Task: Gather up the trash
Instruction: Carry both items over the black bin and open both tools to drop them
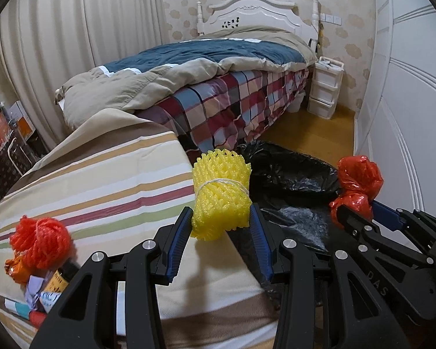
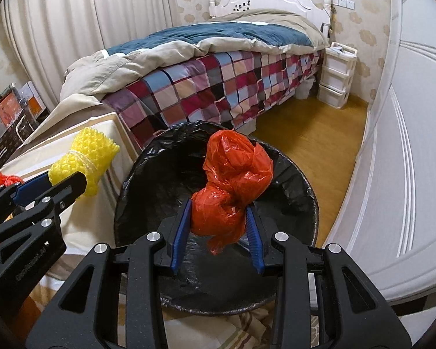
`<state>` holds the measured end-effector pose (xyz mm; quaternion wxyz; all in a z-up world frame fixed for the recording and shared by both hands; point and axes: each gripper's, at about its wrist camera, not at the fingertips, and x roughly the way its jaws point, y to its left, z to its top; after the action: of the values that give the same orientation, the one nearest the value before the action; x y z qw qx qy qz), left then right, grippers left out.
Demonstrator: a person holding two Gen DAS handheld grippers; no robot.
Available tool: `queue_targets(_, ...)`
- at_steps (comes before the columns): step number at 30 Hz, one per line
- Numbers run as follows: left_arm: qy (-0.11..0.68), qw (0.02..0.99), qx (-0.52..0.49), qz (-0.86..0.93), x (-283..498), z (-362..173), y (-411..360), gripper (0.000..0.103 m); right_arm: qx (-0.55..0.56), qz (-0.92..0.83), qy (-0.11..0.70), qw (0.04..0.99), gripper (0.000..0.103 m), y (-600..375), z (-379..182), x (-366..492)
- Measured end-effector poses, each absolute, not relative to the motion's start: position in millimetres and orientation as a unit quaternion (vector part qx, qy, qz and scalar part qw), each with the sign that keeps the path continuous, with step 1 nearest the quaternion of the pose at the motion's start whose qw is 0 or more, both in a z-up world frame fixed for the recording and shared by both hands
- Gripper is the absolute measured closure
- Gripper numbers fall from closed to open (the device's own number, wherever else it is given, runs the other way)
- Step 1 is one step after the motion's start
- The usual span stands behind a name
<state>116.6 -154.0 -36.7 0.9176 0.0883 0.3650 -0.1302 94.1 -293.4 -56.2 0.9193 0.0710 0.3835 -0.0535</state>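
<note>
Left gripper [image 1: 221, 226]: its two blue-padded fingers were clamped on a yellow foam net [image 1: 221, 196], a mesh fruit sleeve rolled into a bundle and tied round the middle with pale string; the bundle stood up beyond the fingertips.

Right gripper [image 2: 219, 219]: its blue pads pressed both sides of a red plastic bag [image 2: 232, 186], crumpled, glossy and knotted into a lump, with a loose tail hanging below the fingers.

Trash bin [image 2: 290, 171]: round, lined with a shiny black bag, its mouth lay directly beneath and ahead of the right gripper, so the red plastic bag hung over the opening; it sat to the right of the left gripper.

Striped cloth surface [image 1: 107, 180]: lay below and left of the left gripper, just beside the bin.

Remaining litter: one orange-red net ball [image 1: 40, 241] and a small heap of wrappers [image 1: 43, 288] lay on the stripes, left of the left gripper.

Count: two grippers, each holding one item; one bin; one bed [image 2: 218, 84] with a checked sheet, far beyond both tools.
</note>
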Motion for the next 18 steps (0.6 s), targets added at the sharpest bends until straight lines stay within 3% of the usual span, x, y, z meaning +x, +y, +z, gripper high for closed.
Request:
queue_targets(5, 0.369, 0.916, 0.094, -0.125, 123, -43, -158, 0.058, 0.080, -0.057, 0.385, 0.917, 0.066, -301, -62, 100)
queue_targets(8, 0.368, 0.917, 0.095, -0.124, 123, -43, -158, 0.048, 0.085, -0.061, 0.385, 0.917, 0.054, -304, -64, 102)
queue_targets(11, 0.361, 0.921, 0.090, -0.120, 123, -42, -156, 0.032, 0.086, -0.067, 0.384, 0.917, 0.052, -305, -64, 101)
queue_targets(18, 0.354, 0.924, 0.089, -0.110, 117, -38, -151, 0.026, 0.090, -0.081, 0.375, 0.919, 0.045, -307, -60, 91)
